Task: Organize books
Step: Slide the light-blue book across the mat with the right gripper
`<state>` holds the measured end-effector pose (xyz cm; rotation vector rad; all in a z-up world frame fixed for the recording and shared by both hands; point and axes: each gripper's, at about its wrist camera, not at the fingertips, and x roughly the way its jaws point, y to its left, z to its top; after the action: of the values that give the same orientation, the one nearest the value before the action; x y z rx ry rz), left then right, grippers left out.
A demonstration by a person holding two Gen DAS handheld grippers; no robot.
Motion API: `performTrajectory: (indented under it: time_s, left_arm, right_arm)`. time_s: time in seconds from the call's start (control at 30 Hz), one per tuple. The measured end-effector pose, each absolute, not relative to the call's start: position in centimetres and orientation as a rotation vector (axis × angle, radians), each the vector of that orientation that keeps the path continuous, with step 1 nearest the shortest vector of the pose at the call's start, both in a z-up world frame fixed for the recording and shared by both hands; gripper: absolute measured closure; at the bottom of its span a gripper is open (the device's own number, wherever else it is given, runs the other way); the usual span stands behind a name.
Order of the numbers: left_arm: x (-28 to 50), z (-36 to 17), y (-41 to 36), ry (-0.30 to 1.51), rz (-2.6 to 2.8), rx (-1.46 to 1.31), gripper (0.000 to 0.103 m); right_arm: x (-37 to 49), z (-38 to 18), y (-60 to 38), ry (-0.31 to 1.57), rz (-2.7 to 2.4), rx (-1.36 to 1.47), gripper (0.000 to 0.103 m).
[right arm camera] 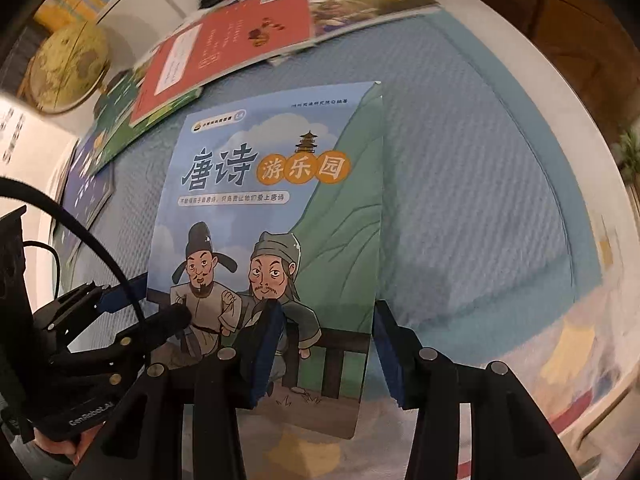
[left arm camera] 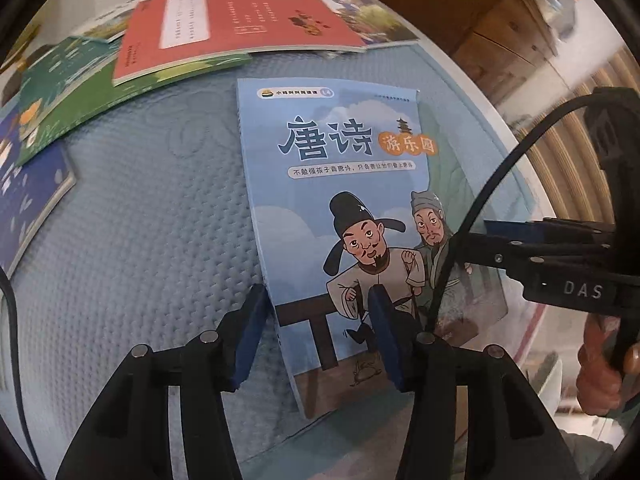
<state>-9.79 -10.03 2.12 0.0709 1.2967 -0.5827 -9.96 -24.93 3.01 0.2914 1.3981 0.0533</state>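
A light-blue book (left arm camera: 340,200) with two cartoon men on its cover lies on a quilted blue mat (left arm camera: 140,220). My left gripper (left arm camera: 318,336) stands open over the book's near left corner, one pad left of the spine and the other over the cover. In the right wrist view my right gripper (right arm camera: 328,354) is open astride the same book's (right arm camera: 272,220) right edge. Each gripper shows in the other's view: the right gripper (left arm camera: 480,248) at the book's right side, the left gripper (right arm camera: 148,304) at its left side. No pad visibly presses the book.
A red book (left arm camera: 240,24), a green book (left arm camera: 80,92), a dark blue book (left arm camera: 28,200) and an illustrated book (left arm camera: 360,12) lie overlapping along the mat's far and left sides. A globe (right arm camera: 68,68) stands at the far left. Wooden furniture (left arm camera: 500,20) rises beyond the mat's right edge.
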Motion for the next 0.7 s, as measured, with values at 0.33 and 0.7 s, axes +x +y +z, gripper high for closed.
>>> performTrajectory:
  time_s: [0.33,0.7]
  left_arm:
    - [-11.0,2.1,-10.8,1.302,-0.351,-0.039,0.049]
    - [-12.3,2.2,-10.7,1.299,-0.257,-0.078,0.045]
  right_arm:
    - [-7.7,2.3,-25.8,1.441,0.262,0.181,0.057]
    - [-7.8,2.0,-25.6,1.443,0.342,0.124,0.056]
